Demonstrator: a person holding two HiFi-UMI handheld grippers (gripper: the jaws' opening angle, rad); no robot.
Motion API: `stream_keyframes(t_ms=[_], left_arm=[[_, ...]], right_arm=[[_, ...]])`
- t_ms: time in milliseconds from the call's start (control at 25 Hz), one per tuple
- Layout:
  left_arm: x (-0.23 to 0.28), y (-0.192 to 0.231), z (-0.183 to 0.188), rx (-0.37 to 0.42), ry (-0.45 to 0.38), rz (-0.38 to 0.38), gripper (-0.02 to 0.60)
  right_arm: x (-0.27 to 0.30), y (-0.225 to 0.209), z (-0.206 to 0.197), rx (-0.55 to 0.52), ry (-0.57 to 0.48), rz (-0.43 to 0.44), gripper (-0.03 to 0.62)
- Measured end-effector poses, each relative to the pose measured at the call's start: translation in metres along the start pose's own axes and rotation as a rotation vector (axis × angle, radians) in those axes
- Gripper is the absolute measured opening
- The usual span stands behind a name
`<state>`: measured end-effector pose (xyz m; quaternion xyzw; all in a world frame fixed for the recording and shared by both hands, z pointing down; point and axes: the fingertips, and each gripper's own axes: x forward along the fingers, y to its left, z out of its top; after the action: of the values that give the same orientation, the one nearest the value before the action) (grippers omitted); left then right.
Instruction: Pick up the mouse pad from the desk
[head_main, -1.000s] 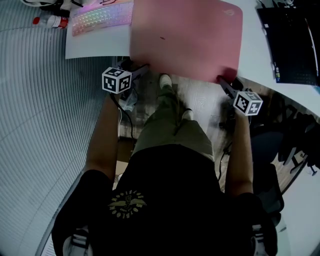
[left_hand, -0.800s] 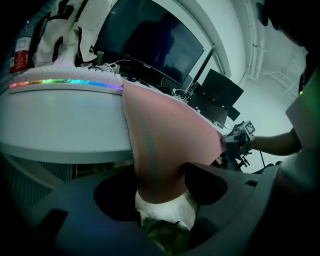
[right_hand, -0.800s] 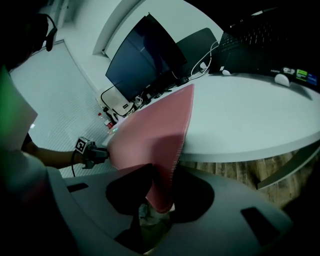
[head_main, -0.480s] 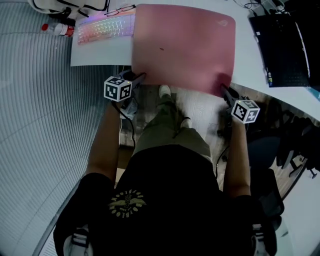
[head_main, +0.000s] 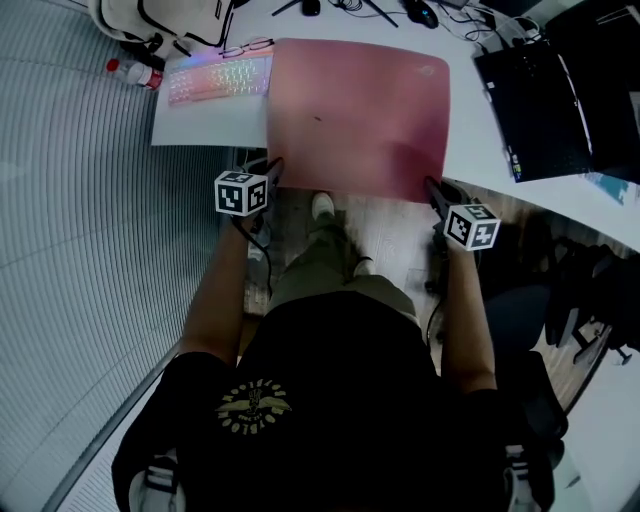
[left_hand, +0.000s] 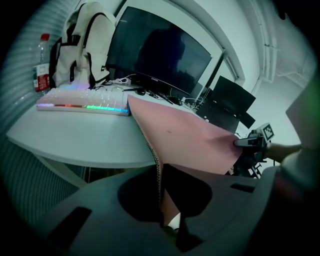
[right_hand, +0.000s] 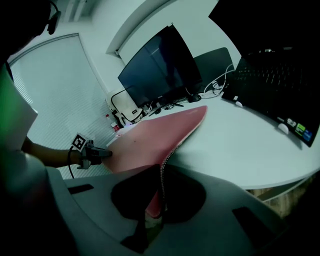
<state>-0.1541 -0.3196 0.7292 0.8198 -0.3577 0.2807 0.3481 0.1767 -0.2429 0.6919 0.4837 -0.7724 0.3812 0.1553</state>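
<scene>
A large pink mouse pad (head_main: 355, 115) lies on the white desk (head_main: 200, 125), with its near edge lifted off the desk edge. My left gripper (head_main: 274, 166) grips the near left corner; its jaws are closing, with the pad (left_hand: 190, 140) pinched edge-on between them (left_hand: 161, 200). At the near right corner my right gripper (head_main: 432, 188) is shut on the pad (right_hand: 150, 142), whose stitched edge runs into the jaws (right_hand: 161, 195). Each gripper view shows the other gripper at the opposite corner: the right one (left_hand: 250, 141) and the left one (right_hand: 95, 154).
A backlit keyboard (head_main: 218, 80) lies left of the pad, with a bottle (head_main: 135, 72) and a white backpack (left_hand: 82, 40) beyond it. An open black laptop (head_main: 540, 95) stands to the right. A dark monitor (left_hand: 160, 55) and cables sit behind. My legs are under the desk edge.
Both grippers went from open at the pad's near corners to shut on them. They have risen, lifting the pad's near edge off the desk.
</scene>
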Motion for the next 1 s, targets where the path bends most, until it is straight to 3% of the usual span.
stream_keyframes(t_ms=[280,600,800,1000], left_arm=[[-0.036,-0.032,0.04,0.105,-0.11,0.013,0.022],[-0.07,-0.059,0.097,0.163,-0.239,0.03,0.023],[-0.094,-0.064,0.143,0.129,-0.348,0.009,0.023],[-0.118,-0.075,0.187,0.148,-0.439,-0.017,0.023]], right_arm=[[-0.022,0.025,0.042,-0.061,-0.081,0.023,0.015],[-0.051,0.038,0.084,-0.101,-0.16,0.01,0.015],[-0.073,0.047,0.124,-0.068,-0.271,0.037,0.015],[-0.096,0.062,0.167,-0.099,-0.364,0.046,0.017]])
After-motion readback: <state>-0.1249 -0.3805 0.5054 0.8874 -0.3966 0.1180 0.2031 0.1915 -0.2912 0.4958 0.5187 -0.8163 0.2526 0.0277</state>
